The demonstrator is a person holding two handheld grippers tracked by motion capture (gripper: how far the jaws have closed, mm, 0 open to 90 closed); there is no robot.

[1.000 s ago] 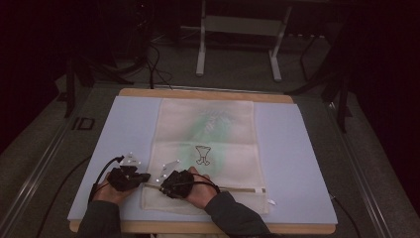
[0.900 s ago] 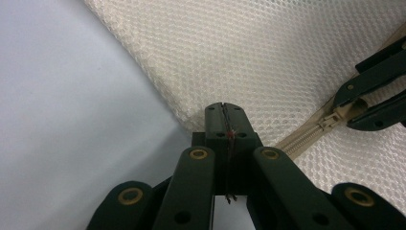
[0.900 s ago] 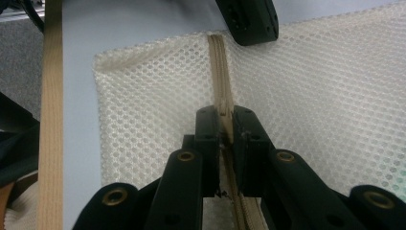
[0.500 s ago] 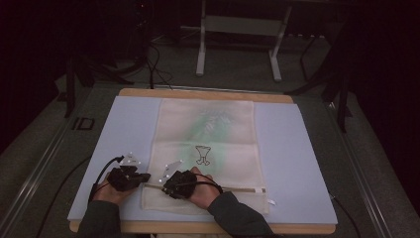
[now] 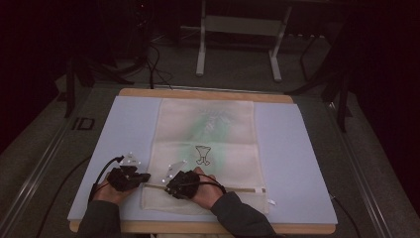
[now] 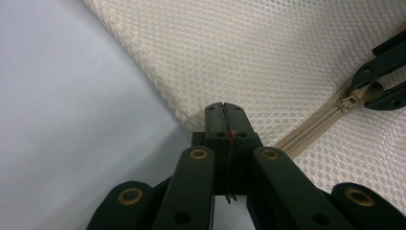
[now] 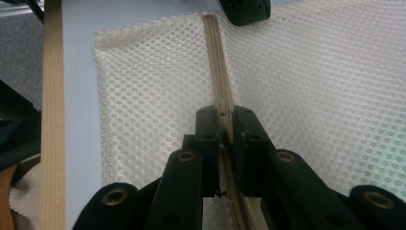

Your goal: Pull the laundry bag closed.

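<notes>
Zipping bag point(image 5: 205, 148), lower centre: right gripper point(image 7: 225, 125) clamped on zipper point(image 7: 218, 72), left gripper point(image 6: 225, 125) clamped on bag's corner. Next, probably: slide right along track, left anchoring.

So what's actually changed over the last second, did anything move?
Very little. The right tool, shut on the zipper pull, has edged slightly left along the zipper toward the left tool, narrowing the gap between them. The left tool stays clamped on the mesh bag at its corner. The bag itself and the blue mat lie as before.
</notes>
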